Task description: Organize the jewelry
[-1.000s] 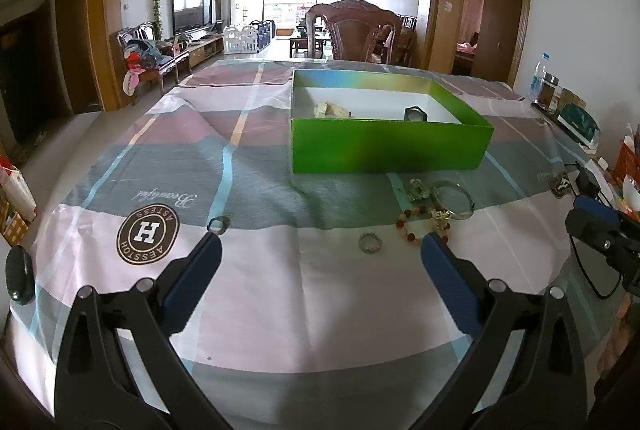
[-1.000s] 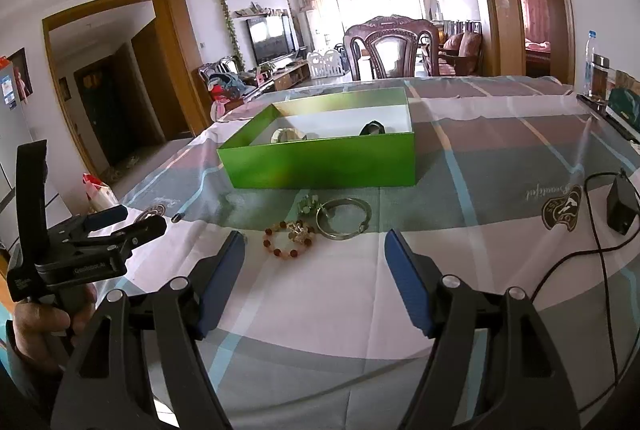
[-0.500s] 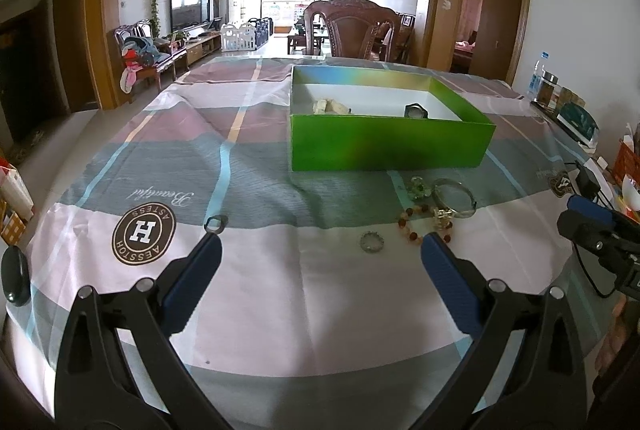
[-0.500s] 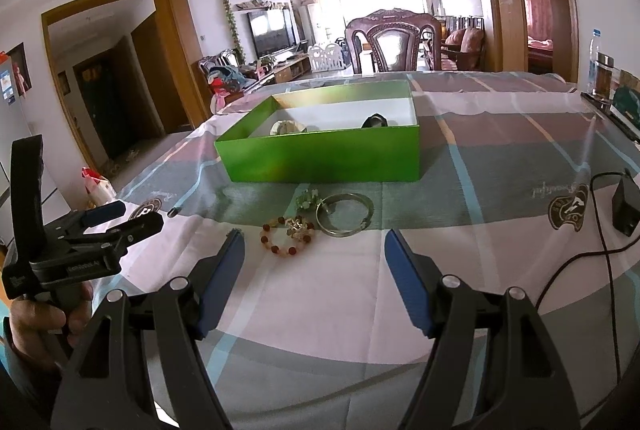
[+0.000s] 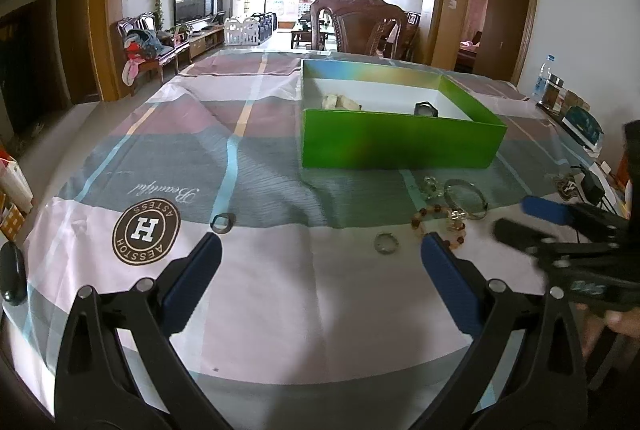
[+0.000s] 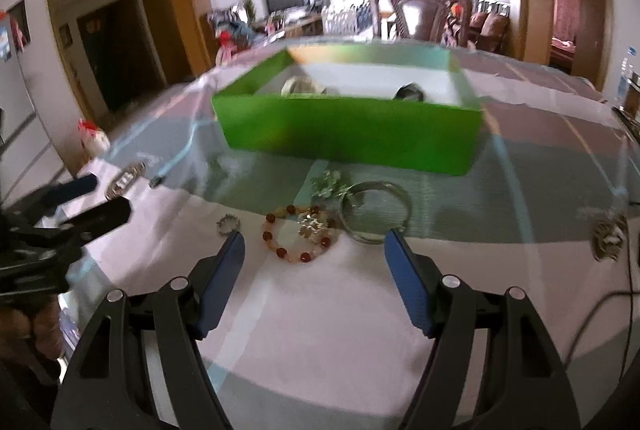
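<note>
1. The right gripper (image 6: 314,250) has its fingers spread wide and empty, with the beaded bracelet (image 6: 298,234) on the table just beyond them, in front of the green box (image 6: 348,138).
2. The left gripper (image 5: 320,258) is likewise open, holding nothing.
3. Risk: the silver bangle (image 6: 375,212) and a glittery charm cluster (image 6: 326,184) touch the bracelet, so a pinch may drag them along.
4. Motion blur hides the box's contents, and the small ring (image 6: 228,223) is barely readable.

My right hand-held gripper (image 6: 314,246) open over beaded bracelet (image 6: 298,236); silver bangle (image 6: 376,212) beside it, green box (image 6: 352,138) behind, on desk (image 6: 320,310).
</note>
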Demonstrator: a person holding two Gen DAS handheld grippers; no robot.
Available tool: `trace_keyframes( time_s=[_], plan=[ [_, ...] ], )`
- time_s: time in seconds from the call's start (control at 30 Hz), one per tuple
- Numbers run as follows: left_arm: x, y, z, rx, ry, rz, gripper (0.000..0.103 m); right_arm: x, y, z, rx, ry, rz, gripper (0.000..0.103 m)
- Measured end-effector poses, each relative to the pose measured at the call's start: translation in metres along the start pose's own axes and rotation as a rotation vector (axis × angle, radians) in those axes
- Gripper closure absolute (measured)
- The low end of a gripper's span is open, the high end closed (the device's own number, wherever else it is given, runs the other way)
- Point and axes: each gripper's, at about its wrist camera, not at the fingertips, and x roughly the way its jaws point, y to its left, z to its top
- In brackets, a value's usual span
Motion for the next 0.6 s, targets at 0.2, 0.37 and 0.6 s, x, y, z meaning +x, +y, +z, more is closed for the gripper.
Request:
trace_keyframes(
  time_s=[0.2,0.37,0.6],
  plan=[
    [0.001,0.012,0.001,-0.02,0.0,0.011,0.004,0.034,0.008,0.008,-0.025,0.055,-0.005,0.047],
    [0.004,0.017,0.0,-0.024,0.007,0.017,0.004,0.047,0.009,0.01,-0.037,0.086,-0.003,0.068],
    [0.008,0.021,0.0,-0.027,0.018,0.023,0.004,0.047,0.007,0.008,-0.027,0.088,0.032,0.082]
  ],
)
